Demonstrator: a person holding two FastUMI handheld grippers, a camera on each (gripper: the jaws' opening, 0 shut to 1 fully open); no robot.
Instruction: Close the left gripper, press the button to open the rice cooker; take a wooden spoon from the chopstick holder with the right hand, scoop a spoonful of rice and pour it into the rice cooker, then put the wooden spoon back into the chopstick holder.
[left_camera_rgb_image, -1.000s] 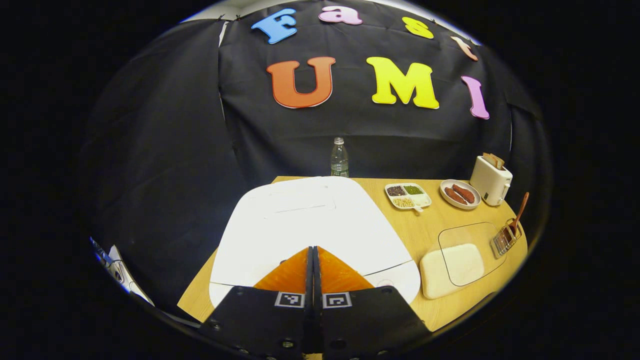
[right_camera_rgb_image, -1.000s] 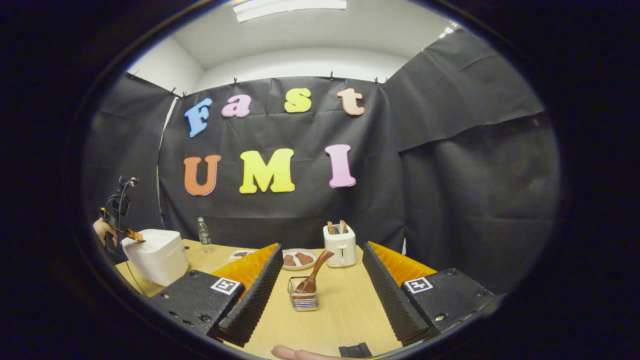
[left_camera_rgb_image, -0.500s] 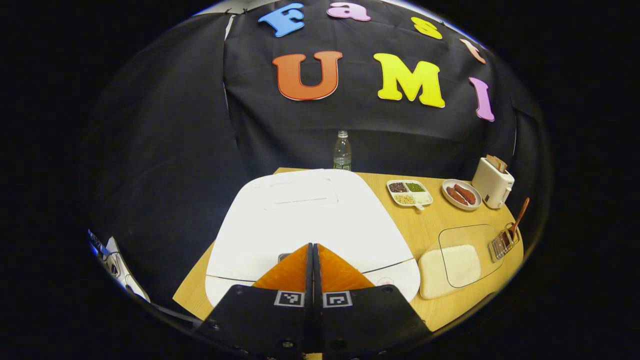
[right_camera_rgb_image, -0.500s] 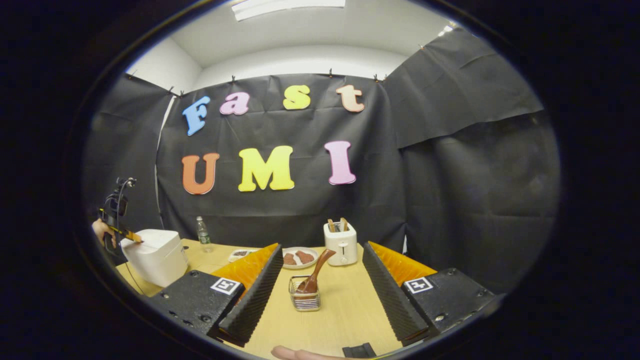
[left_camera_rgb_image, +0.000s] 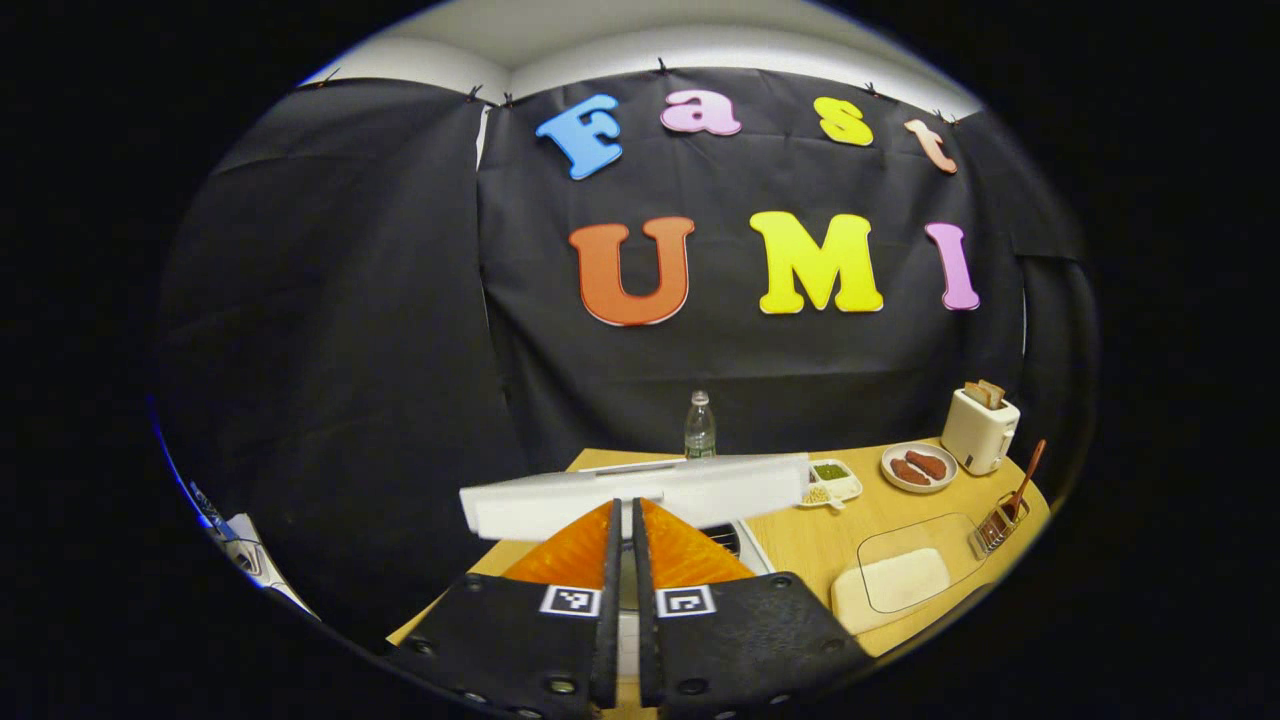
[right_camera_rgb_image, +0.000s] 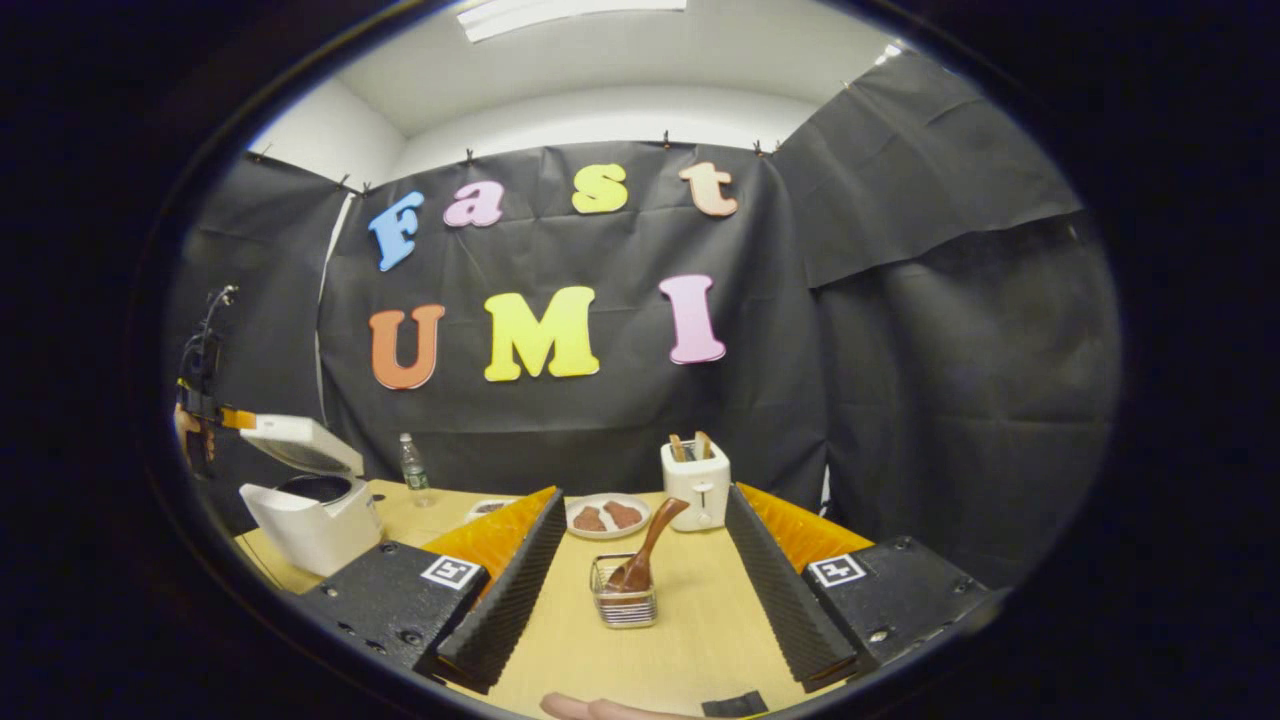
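The white rice cooker (right_camera_rgb_image: 318, 520) stands at the table's left end with its lid (right_camera_rgb_image: 296, 441) tilted up. In the left gripper view the raised lid (left_camera_rgb_image: 640, 492) shows edge-on just beyond my left gripper (left_camera_rgb_image: 626, 506), which is shut with nothing held. That same gripper (right_camera_rgb_image: 205, 408) hangs beside the lid's front edge in the right gripper view. My right gripper (right_camera_rgb_image: 643, 490) is open above the table. The wire chopstick holder (right_camera_rgb_image: 624, 603) lies ahead between its fingers, and the wooden spoon (right_camera_rgb_image: 650, 545) leans in it. A lidded rice container (left_camera_rgb_image: 892, 582) sits right of the cooker.
Along the back of the wooden table (right_camera_rgb_image: 680, 640) stand a water bottle (right_camera_rgb_image: 411, 466), a divided dish of beans (left_camera_rgb_image: 830, 478), a plate of sausages (right_camera_rgb_image: 604, 516) and a white toaster (right_camera_rgb_image: 697, 484). A fingertip (right_camera_rgb_image: 590, 708) shows at the bottom of the right gripper view.
The rice cooker's lid has sprung up from flat to tilted open. My left gripper has risen and pulled back from the cooker's front. The right gripper has barely moved.
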